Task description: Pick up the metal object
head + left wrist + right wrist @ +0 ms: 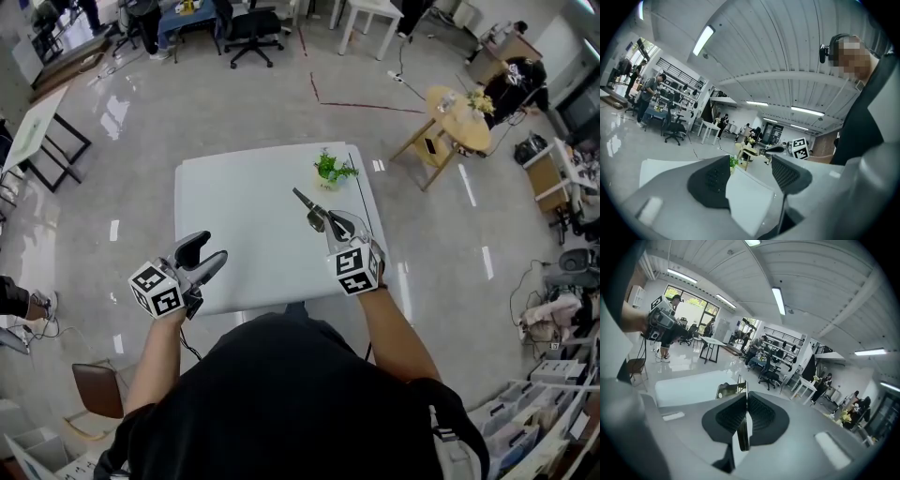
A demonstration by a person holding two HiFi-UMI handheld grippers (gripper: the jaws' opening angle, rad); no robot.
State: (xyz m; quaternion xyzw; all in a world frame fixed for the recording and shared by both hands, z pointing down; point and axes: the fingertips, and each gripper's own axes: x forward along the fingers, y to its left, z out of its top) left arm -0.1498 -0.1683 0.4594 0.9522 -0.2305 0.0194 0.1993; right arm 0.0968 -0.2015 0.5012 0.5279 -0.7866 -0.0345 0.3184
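The metal object (309, 211) is a thin, flat steel tool. It is held up over the right part of the white table (244, 216), with my right gripper (336, 223) shut on its handle end. In the right gripper view its blade (732, 388) sticks out edge-on past the closed pads of the right gripper (744, 401). My left gripper (208, 251) hovers open and empty over the table's near left edge. In the left gripper view the left gripper (750, 171) shows a wide gap, and beyond it the metal object (776, 149).
A small potted green plant (332, 170) stands at the table's far right, close beyond the tool. A round wooden side table (457, 117) and office chairs (253, 28) stand on the floor further off. A brown chair seat (98, 389) is at my lower left.
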